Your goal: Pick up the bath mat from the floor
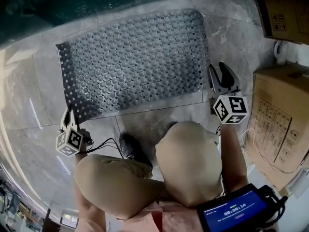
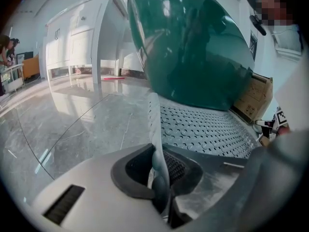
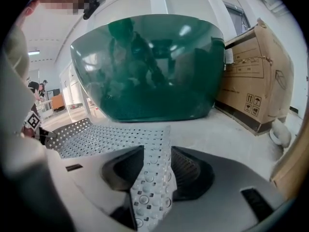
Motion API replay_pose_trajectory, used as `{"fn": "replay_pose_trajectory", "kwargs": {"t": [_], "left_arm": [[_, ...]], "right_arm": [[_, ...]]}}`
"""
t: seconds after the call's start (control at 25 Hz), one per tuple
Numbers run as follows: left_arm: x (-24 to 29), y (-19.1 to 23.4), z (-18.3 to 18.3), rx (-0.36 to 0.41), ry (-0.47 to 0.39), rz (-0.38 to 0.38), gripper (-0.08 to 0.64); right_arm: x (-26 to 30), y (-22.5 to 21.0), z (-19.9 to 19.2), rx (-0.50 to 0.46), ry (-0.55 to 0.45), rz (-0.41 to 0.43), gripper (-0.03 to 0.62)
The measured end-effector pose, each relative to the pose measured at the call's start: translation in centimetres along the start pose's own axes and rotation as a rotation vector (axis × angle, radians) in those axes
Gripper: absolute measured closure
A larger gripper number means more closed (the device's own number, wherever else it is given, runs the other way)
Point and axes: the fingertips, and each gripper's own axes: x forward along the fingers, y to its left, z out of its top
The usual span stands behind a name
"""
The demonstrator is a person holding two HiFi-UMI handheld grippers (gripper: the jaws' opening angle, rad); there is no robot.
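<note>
- While the pale marble floor (image 1: 29,95) takes up most of the head view, a dark green tub (image 3: 145,66) stands on it along the far side of the mat.
- A grey bath mat (image 1: 135,57), perforated and studded with round suckers, lies mostly flat on the floor between the tub and the crouching person. Its two near corners are raised off the floor, one in each gripper.
- Cardboard boxes (image 1: 280,124) stand at the right, near the mat's right edge but apart from it.
- Legs (image 1: 188,158) in tan trousers are bent at the mat's near edge, with a dark shoe (image 1: 130,146) on the floor just beside the knees.
- At the near-left corner, the left gripper (image 1: 67,111) has its jaws closed on the mat's edge. The thin sheet stands pinched between the pads and runs away toward the tub.
- At the near-right corner, the right gripper (image 1: 219,76) has its jaws standing wide apart. The mat's corner rises between them with its studded side showing, and there is a clear gap on its left side, so the pads are not clamping it.
- A marker cube (image 1: 231,109) sits on the right gripper and another on the left.
- A device with a blue screen (image 1: 236,210) shows at the lower right.
</note>
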Motion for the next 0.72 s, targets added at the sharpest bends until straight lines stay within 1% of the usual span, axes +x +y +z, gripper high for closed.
{"fn": "replay_pose_trajectory", "kwargs": {"t": [0.16,0.36,0.48,0.72], "left_arm": [[-0.4,0.0,0.5,0.005,-0.001,0.001,0.525],[-0.2,0.1,0.3,-0.014,0.002,0.008,0.525],[0.0,-0.1,0.4,-0.021,-0.002,0.006,0.524],[-0.7,0.3,0.9,-0.013,-0.005,0.018,0.524]], "right_arm": [[0.5,-0.3,-1.4,0.025,0.022,-0.007,0.42],[1.5,-1.5,-4.9,0.032,0.103,-0.026,0.42],[1.6,-2.2,-6.6,0.047,0.135,-0.038,0.419],[2.3,-1.9,-8.7,0.117,0.158,-0.012,0.42]]}}
